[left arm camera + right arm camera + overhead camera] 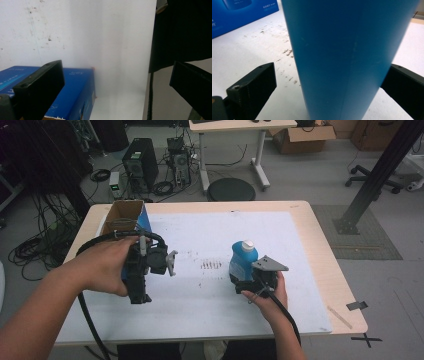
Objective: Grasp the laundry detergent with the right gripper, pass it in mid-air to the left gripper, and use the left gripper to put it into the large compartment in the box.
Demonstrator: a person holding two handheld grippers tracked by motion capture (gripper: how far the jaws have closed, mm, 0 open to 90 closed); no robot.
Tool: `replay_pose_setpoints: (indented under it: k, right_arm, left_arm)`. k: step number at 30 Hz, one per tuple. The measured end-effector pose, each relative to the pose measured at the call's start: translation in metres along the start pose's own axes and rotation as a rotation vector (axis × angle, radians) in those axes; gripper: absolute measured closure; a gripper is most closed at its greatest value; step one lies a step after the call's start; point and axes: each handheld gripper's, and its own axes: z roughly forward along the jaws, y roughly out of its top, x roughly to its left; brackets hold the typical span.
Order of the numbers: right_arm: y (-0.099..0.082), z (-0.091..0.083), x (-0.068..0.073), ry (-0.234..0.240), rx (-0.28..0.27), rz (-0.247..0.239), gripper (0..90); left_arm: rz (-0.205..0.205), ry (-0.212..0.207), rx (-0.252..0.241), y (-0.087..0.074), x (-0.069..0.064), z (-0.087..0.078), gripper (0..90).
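Centrally, a blue plastic bottle with a white cap (243, 257) stands upright on the white mat (210, 300) that covers the pale wooden table (320, 245), right of the mat's middle. The right gripper (239, 282) sits low behind it; in the right gripper view the bottle's body (342, 60) fills the space between the two black jaws, the right jaw at its side, the left jaw clear of it with a gap, so the jaws stand apart. The left gripper (142, 270), well apart to the left, is held above the mat with jaws spread wide on nothing. Just beside it stands an open blue cardboard box (131, 217) near the mat's far left corner. A patch of dark scuff marks (211, 265) lies between the grippers.
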Motion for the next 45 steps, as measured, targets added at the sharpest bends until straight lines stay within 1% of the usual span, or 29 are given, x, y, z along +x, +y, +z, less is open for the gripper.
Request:
replay_pose_setpoints:
  k: [4, 6, 10, 16, 19, 23, 26, 28, 32, 35, 45]
  right_arm:
    - [-0.0016, 0.0022, 0.0014, -0.012, -0.013, 0.003, 0.6]
    - [-0.0026, 0.0030, 0.0013, -0.018, -0.028, 0.009, 0.6]
    - [-0.0029, 0.0044, 0.0010, -0.027, -0.038, 0.018, 1.5]
    - [-0.0024, 0.0056, 0.0013, -0.037, -0.047, 0.018, 3.8]
    - [-0.0024, 0.0059, 0.0022, -0.035, -0.052, 0.017, 7.6]
    - [-0.0030, 0.0069, 0.0038, -0.049, -0.051, 0.004, 11.1]
    - [-0.0036, 0.0074, 0.0054, -0.050, -0.053, -0.006, 15.0]
    - [-0.0039, 0.0075, 0.0054, -0.051, -0.053, -0.007, 15.7]
    - [-0.0054, 0.0078, 0.0049, -0.060, -0.057, -0.009, 21.4]
    - [-0.0058, 0.0076, 0.0048, -0.053, -0.059, -0.008, 22.5]
    - [-0.0058, 0.0082, 0.0052, -0.050, -0.062, -0.017, 25.9]
  left_arm:
    - [0.000, 0.000, -0.001, -0.0012, -0.0005, -0.0005, 0.2]
    - [0.000, -0.001, -0.002, -0.0018, -0.0009, -0.0001, 0.2]
    - [-0.003, -0.002, -0.002, -0.0037, -0.0018, 0.0009, 0.2]
    - [-0.006, 0.001, -0.007, -0.0055, -0.0022, 0.0004, 0.2]
    - [-0.006, 0.001, -0.004, -0.0059, -0.0021, 0.0000, 0.2]
    - [-0.003, -0.001, -0.003, -0.0055, -0.0018, 0.0009, 0.2]
    - [-0.004, -0.003, 0.000, -0.0049, -0.0013, 0.0020, 0.3]
    - [-0.005, -0.003, 0.000, -0.0047, -0.0011, 0.0019, 0.3]
    - [0.000, 0.000, -0.003, -0.0037, -0.0008, 0.0003, 0.3]
    - [-0.001, 0.000, -0.001, -0.0031, -0.0005, -0.0002, 0.3]
    - [0.001, -0.001, 0.003, -0.0005, 0.0007, 0.0016, 0.3]
